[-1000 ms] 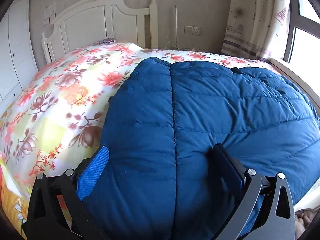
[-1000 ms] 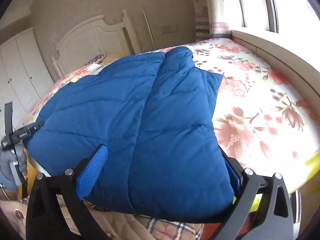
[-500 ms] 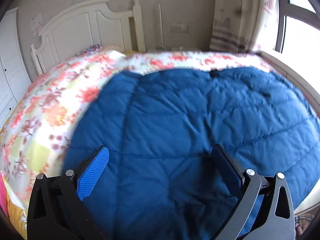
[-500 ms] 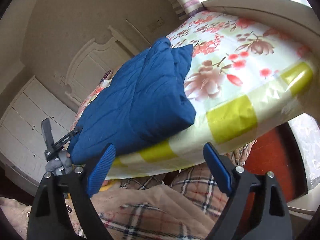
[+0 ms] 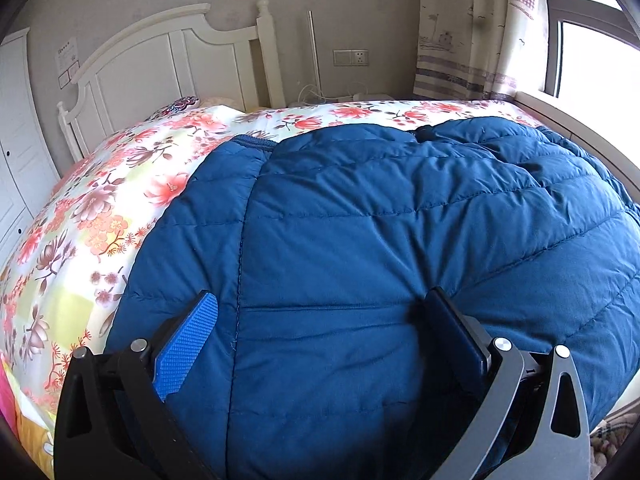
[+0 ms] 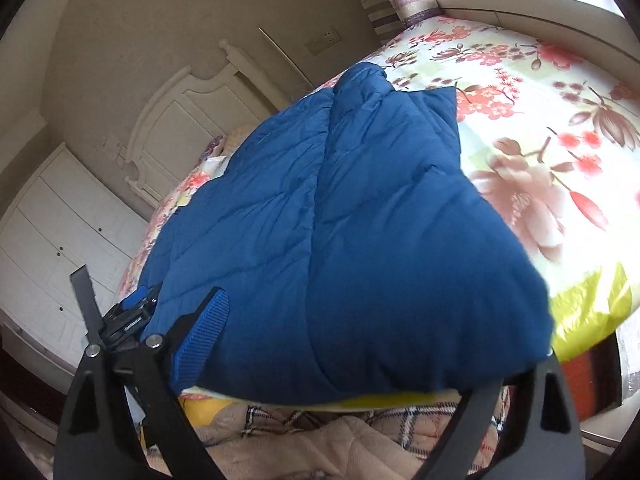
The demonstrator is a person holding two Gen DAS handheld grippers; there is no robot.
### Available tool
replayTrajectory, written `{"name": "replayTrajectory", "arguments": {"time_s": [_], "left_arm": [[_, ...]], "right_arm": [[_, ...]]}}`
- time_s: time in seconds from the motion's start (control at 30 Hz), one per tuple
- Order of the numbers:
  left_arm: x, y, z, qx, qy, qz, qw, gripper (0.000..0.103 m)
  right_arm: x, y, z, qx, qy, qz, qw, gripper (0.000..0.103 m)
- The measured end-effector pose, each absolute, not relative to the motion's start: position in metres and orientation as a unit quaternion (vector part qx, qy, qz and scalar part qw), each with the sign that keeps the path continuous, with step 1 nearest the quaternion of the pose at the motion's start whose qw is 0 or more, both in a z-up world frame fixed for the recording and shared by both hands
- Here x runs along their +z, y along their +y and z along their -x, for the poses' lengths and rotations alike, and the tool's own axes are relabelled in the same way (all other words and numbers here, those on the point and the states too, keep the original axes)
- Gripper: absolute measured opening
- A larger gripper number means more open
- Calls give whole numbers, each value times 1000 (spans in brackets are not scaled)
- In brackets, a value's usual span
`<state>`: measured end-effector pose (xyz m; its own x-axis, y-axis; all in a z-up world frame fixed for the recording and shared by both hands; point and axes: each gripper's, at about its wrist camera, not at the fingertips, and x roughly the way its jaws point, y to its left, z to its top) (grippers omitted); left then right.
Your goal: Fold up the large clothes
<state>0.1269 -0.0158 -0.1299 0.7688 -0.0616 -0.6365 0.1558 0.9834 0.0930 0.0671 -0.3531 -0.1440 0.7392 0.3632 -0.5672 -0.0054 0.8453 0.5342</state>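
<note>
Right tool [image 6: 372, 344] swung back over the jacket [image 6: 360, 220], reopening; left tool [image 5: 320, 340] also released. Fold pending: next, grip the 6 o'clock hem.

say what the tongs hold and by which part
Nothing gripped: the near edge of the blue jacket lies between the open left tongs and right tongs, whose jaws have just been opening.

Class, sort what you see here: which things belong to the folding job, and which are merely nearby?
Job: blue padded jacket; left gripper; right gripper.
Nearby: floral bedspread; white headboard; curtain; wardrobe; checked blanket.
</note>
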Motion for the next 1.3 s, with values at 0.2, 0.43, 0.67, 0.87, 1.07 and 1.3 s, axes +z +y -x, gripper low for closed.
{"name": "replayTrajectory", "arguments": {"time_s": [0.2, 0.43, 0.67, 0.87, 1.07, 1.3], "left_arm": [[-102, -25, -126, -79, 349, -61, 932, 98], [-62, -82, -177, -59, 335, -92, 936, 98], [-110, -125, -190, -61, 361, -153, 918, 98], [-59, -14, -151, -84, 295, 34, 951, 93], [-4, 120, -103, 7, 216, 101, 971, 93], [23, 192, -66, 43, 195, 78, 977, 93]], "right_arm": [[-144, -363, -99, 99, 273, -326, 900, 45], [-128, -353, -79, 111, 222, -286, 926, 37], [-92, -329, -69, 115, 190, -205, 953, 37], [-33, -263, -62, 122, 144, -67, 980, 37], [-10, -87, -64, 202, 92, 181, 958, 37], [-155, 91, -59, 192, 112, 541, 811, 42]]}}
